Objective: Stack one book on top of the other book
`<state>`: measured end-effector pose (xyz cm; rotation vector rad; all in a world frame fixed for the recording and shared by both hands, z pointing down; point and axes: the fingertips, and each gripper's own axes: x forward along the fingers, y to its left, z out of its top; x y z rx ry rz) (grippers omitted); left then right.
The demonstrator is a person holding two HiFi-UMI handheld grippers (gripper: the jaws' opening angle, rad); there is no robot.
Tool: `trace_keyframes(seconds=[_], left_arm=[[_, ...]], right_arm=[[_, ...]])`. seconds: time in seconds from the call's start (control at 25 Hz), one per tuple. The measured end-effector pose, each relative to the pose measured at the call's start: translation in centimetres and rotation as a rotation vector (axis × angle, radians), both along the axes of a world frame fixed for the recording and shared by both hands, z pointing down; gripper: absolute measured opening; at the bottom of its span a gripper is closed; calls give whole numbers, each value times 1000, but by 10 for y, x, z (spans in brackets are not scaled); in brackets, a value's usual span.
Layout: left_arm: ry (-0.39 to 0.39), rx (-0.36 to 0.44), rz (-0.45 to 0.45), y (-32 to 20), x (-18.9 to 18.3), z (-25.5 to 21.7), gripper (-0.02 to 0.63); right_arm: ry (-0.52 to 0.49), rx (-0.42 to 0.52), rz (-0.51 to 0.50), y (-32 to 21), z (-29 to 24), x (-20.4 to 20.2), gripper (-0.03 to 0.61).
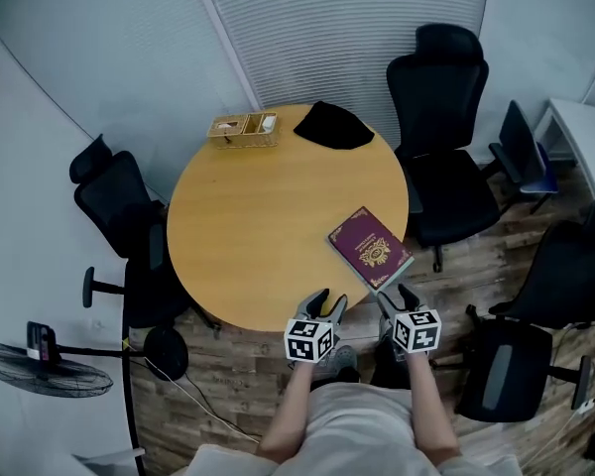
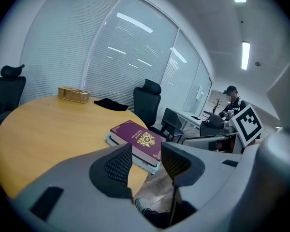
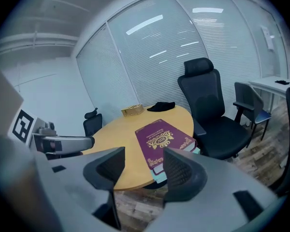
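Hovering empty, jaws apart: left tool (image 1: 330, 302), right tool (image 1: 397, 297); maroon book (image 1: 367, 246) sits on teal book (image 3: 159, 176) at 5 o'clock, so seemingly done, withdraw.

Office meeting room. Round wooden table (image 1: 258, 216) ringed by black high-back swivel chairs (image 1: 446, 157) on castors. Curved glazed walls fully covered by closed slatted blinds (image 1: 347, 28). Wood-look plank floor (image 1: 248, 365). White desk (image 1: 587, 132) at the right edge with another chair tucked beside it. Pedestal fan (image 1: 50, 370) by the wall. The left gripper view shows ceiling strip lights (image 2: 245, 55) and a person (image 2: 231, 100) at a far workstation. A small wicker organiser (image 1: 244, 129) sits on the table's far edge.
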<state>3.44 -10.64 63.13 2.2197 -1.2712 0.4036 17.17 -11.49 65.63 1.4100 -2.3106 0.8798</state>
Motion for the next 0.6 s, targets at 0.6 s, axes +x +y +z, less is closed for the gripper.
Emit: trace_keyframes(seconds=[0.6], left_arm=[[-24, 65, 30, 11, -22, -3, 202]], right_arm=[[30, 73, 15, 24, -7, -17, 239]])
